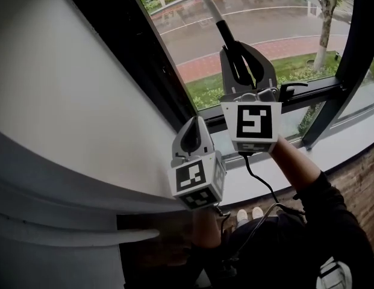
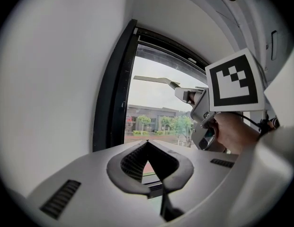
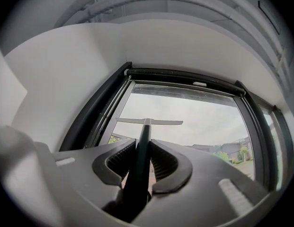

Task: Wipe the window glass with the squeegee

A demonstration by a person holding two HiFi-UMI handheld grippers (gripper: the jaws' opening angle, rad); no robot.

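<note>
Closest in, left hand-held gripper (image 1: pixel 193 128) is seen shut and empty, lower centre. Squeegee (image 1: pixel 218 18) is clamped by its handle in right hand-held gripper (image 1: pixel 242 59), blade up near window glass (image 1: pixel 283 23), upper centre. Wiping is judged barely begun, with most of the pane left.

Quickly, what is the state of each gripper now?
Left gripper: shut, holding nothing.
Right gripper: shut on the handle of the squeegee.
</note>
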